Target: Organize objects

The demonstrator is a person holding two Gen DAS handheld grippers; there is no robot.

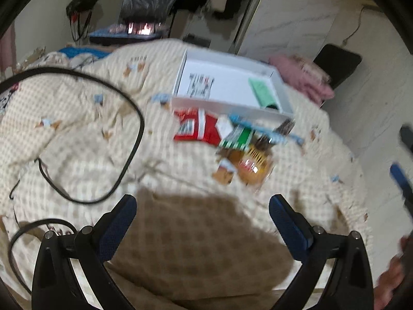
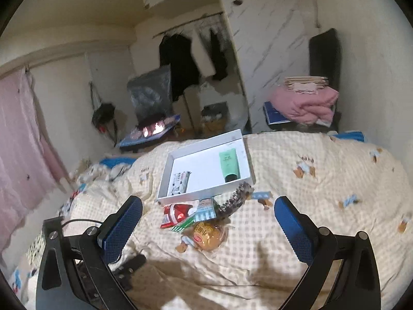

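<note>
Snack packets and small toiletries lie heaped on a checked quilt (image 2: 322,180) just in front of a white tray (image 2: 165,170), which rests on the same bedding. Inside the tray are a green tube (image 2: 228,164) with a dark cap toward the right wall and a small printed packet (image 2: 179,182) at the left corner. The loose pile holds a red packet (image 2: 175,214), a green-and-white striped packet (image 2: 189,223), a wrapped golden pastry (image 2: 209,235) and a dark hair claw (image 2: 236,199) touching the tray's near rim; a pale packet between them is too blurred to identify. The left gripper (image 1: 202,206) hangs above the quilt with its blue pads wide apart and nothing between them, its shadow falling on the fabric below. The right gripper (image 2: 207,208) likewise stands spread and empty, the pile framed between its fingers but untouched. The left wrist view is smeared by motion, so labels cannot be read. A black cable (image 1: 124,160) loops across the quilt at left, partly cut off by the frame. Part of a hand (image 1: 392,273) intrudes at that view's right edge.
</note>
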